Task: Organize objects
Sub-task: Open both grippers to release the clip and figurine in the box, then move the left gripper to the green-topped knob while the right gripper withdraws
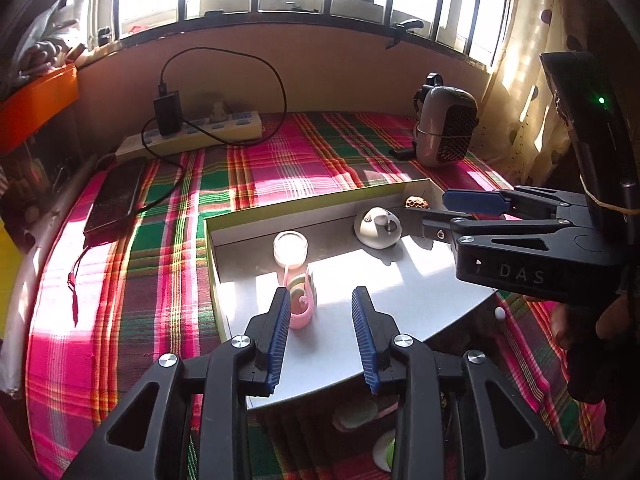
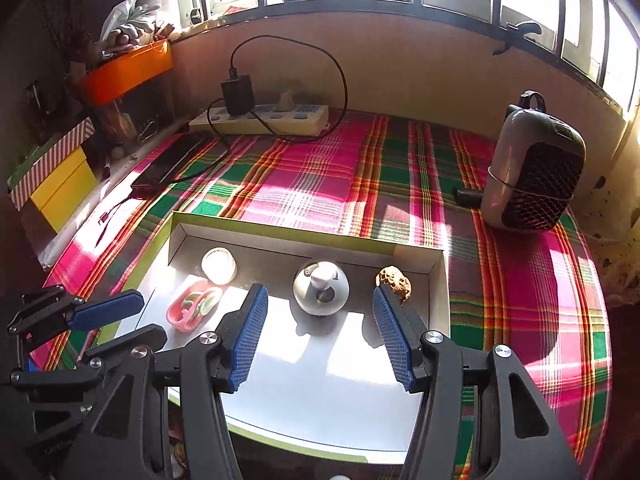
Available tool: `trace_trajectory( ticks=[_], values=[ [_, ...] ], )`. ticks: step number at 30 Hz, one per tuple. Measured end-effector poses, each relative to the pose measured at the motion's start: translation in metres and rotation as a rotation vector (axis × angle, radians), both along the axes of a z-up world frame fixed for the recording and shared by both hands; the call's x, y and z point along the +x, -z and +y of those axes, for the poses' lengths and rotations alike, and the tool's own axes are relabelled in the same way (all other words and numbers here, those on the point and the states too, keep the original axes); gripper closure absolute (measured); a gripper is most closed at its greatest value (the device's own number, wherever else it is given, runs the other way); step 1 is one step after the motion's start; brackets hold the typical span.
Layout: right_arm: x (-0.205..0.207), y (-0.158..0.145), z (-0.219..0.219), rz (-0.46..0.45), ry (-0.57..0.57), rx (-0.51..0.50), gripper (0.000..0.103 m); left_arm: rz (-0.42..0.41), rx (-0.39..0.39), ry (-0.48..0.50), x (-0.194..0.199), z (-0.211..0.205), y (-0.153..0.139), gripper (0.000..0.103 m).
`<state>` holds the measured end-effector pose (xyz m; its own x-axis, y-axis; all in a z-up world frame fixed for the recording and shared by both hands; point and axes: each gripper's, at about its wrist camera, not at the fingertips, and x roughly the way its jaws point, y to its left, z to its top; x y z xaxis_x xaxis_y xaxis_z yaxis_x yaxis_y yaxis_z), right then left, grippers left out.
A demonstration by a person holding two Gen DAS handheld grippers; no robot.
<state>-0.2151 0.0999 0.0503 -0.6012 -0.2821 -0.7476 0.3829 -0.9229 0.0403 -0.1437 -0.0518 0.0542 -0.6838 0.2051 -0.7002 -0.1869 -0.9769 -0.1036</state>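
Overhead, both grippers are hanging above a shallow white tray (image 2: 438,280) that is lying on a plaid cloth (image 2: 320,184). The left gripper (image 1: 322,312) is standing released, its blue pads apart and gripping nothing, with a pink clip-like item (image 1: 302,304) lying in the tray just beyond its left finger. The right gripper (image 2: 320,312) is likewise standing released and empty, a grey dome-shaped object (image 2: 320,288) sitting in the tray between and beyond its fingertips. A small round jar with a pale lid (image 2: 219,266) is resting near the tray's far left corner, and a brown knobbly nut (image 2: 394,280) is sitting near the far right corner. Behind the tray, a power strip (image 2: 260,118) and a small heater (image 2: 532,176) are standing on the cloth.
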Motion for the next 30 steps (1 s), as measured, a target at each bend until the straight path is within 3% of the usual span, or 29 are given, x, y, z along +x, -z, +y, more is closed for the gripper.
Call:
trace_trajectory(
  ticks=[6, 16, 23, 30],
  values=[
    [0.042, -0.013, 0.016, 0.045, 0.046, -0.028, 0.047, 0.039, 0.018, 0.004, 0.035, -0.003, -0.012, 0.073],
    [0.112, -0.002, 0.037, 0.051, 0.112, -0.053, 0.047, 0.047, 0.062, 0.051, 0.091, 0.001, -0.005, 0.073],
    [0.148, 0.011, 0.049, 0.054, 0.140, -0.085, 0.047, 0.021, 0.106, 0.108, 0.105, 0.010, 0.010, 0.069],
    [0.167, 0.027, 0.063, 0.015, 0.206, -0.101, 0.047, -0.018, 0.087, 0.113, 0.098, 0.018, 0.027, 0.068]
  ],
)
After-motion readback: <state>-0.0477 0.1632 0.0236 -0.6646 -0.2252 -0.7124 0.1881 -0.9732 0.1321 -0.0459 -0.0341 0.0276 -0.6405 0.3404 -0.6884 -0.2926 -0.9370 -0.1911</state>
